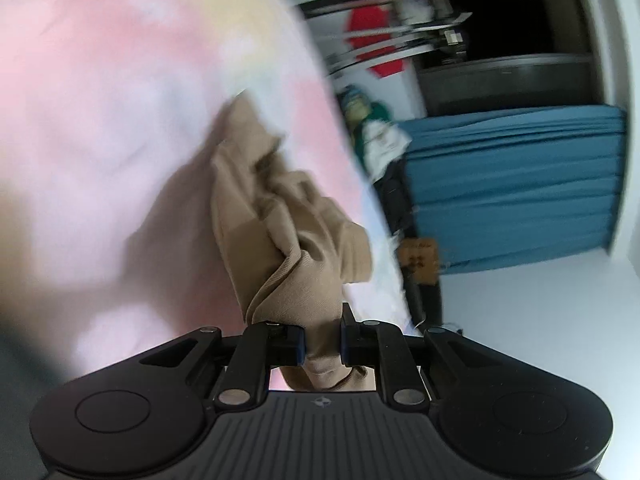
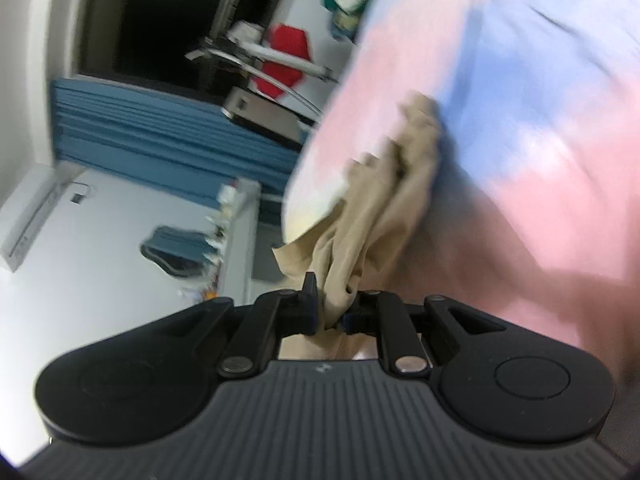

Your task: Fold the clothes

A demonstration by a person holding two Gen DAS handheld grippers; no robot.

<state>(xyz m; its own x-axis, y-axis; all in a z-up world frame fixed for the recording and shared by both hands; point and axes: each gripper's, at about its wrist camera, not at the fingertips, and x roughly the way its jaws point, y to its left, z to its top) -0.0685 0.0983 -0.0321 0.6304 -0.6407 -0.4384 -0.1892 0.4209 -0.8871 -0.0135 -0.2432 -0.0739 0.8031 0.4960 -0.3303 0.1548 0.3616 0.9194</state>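
Note:
A tan ribbed garment (image 1: 280, 216) is bunched between the fingers of my left gripper (image 1: 322, 344), which is shut on it. The cloth runs up and away from the jaws over a pink, white and yellow tie-dye sheet (image 1: 100, 120). In the right wrist view the same tan garment (image 2: 380, 216) is pinched in my right gripper (image 2: 331, 312), shut on a crumpled fold. Behind it lies the pink and blue tie-dye sheet (image 2: 540, 120). Both views are blurred and tilted.
A blue curtain (image 1: 516, 188) hangs by a dark window (image 1: 508, 8). A red item (image 2: 286, 60) hangs on a drying rack. A heap of clothes (image 1: 376, 132) lies at the sheet's edge. A white air conditioner (image 2: 28, 224) is on the wall.

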